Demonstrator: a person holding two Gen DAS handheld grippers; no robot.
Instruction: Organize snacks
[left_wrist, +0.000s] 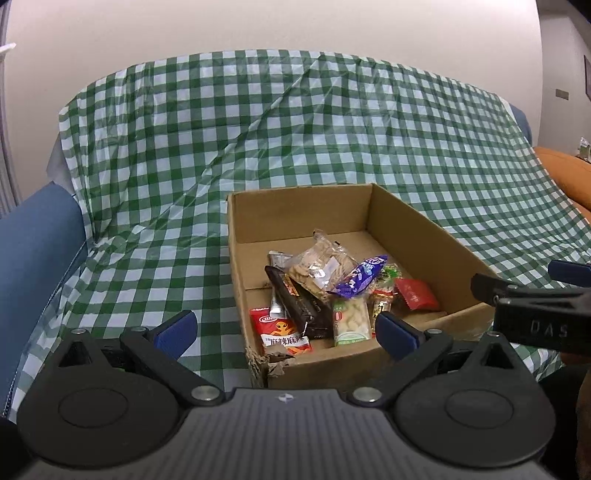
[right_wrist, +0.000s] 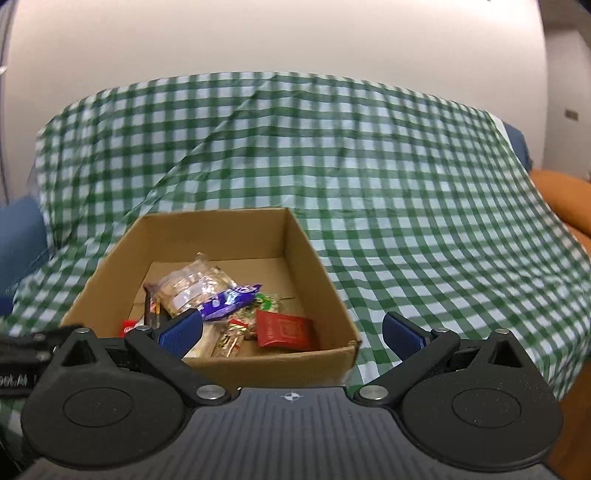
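Snacks (left_wrist: 325, 291): we see mixed wrappers, purple, red, brown, clear, heaped in the box (left_wrist: 299, 210), long axes pointing every way.
Left gripper (left_wrist: 286, 328): we hold it spread, empty.
Right gripper (right_wrist: 291, 332): likewise.

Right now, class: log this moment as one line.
left gripper: open | right gripper: open | snacks: in box | cloth: bare

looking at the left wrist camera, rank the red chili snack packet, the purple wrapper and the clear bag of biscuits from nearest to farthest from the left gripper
1. Red chili snack packet: front-left corner of the cardboard box, closest to the open left gripper.
2. Purple wrapper: middle of the pile, toward the right.
3. Clear bag of biscuits: lying behind the purple wrapper, reaching farthest back.
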